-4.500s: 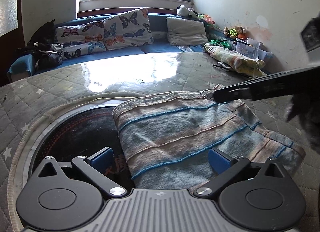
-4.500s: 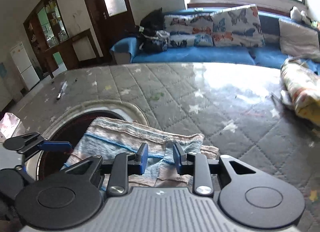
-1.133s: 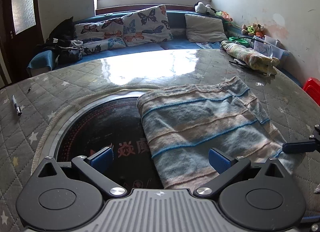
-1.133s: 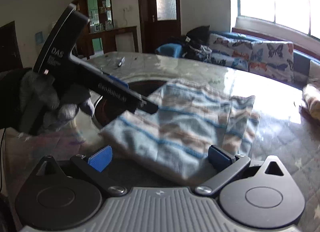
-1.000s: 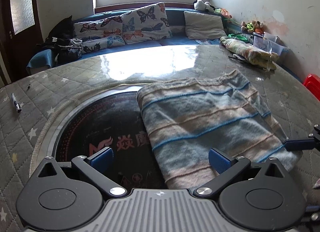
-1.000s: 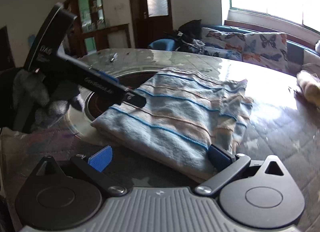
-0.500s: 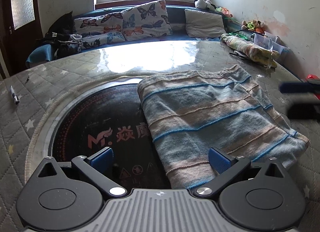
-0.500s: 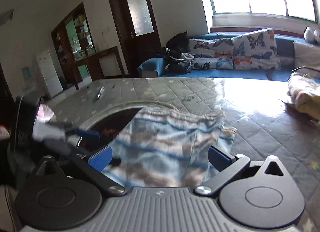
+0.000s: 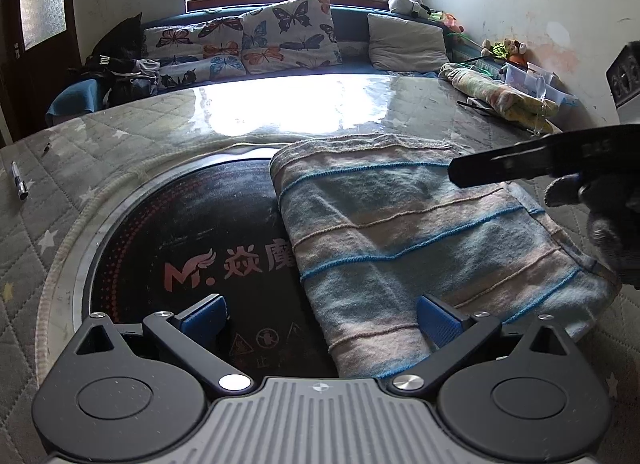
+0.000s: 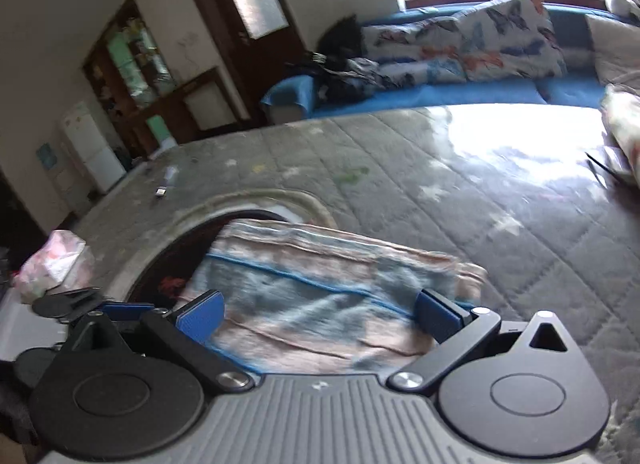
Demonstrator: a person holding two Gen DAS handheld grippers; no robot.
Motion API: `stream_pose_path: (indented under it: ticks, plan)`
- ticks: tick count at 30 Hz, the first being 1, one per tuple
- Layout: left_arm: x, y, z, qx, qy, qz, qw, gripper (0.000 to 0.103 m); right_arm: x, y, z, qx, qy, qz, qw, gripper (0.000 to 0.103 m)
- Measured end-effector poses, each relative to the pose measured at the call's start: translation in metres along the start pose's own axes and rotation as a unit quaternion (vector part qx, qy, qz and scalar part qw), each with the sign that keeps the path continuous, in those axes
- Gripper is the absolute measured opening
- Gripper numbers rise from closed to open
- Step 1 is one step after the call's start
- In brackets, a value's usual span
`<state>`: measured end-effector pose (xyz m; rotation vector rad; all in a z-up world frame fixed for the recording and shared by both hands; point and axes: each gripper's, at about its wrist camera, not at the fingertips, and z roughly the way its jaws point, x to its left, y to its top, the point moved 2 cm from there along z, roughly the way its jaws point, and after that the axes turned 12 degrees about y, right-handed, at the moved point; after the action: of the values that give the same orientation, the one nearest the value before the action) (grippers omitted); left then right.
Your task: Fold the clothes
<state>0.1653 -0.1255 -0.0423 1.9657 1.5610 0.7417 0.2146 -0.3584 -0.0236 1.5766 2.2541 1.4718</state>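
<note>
Striped cloth [image 9: 420,240] already folded into a thick rectangle, lying flat on the counter [image 9: 280,112], left part overlapping the black round plate [image 9: 180,248] set in the quilted cover. Looks mostly done; maybe one more fold across or just smoothing and setting aside, hard to say. Long axis running from near-right edge toward far-left, stripes lengthwise along it; folded rounded edge facing the plate. Left tool [image 9: 320,314] wide apart, empty, low at near short end of cloth. Right tool [image 10: 318,312] also wide apart, empty, just above the cloth's right side, view blurred. Pen [image 9: 19,181] far left, bundled fabric [image 9: 500,98] far right, well apart
</note>
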Motion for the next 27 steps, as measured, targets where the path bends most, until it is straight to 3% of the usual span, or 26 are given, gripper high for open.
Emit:
stream_pose_path:
  ticks: [9,13,19,27]
  plan:
    - [-0.005,0.012,-0.012,-0.018,-0.001,0.003,0.9998,0.103,0.015,0.016,-0.022,-0.046,0.012,-0.014,0.999,0.103]
    - [-0.016,0.017,-0.014,-0.024,-0.012,0.012,0.9996,0.103,0.027,0.023,-0.006,-0.029,0.029,-0.030,0.999,0.103]
    - [-0.028,0.018,-0.005,-0.019,-0.015,0.029,0.9993,0.103,0.017,0.013,0.020,0.013,0.020,-0.005,1.000,0.103]
    - [-0.025,0.015,-0.005,-0.016,-0.007,0.030,0.9994,0.103,0.026,0.016,0.018,0.013,0.006,-0.025,1.000,0.103]
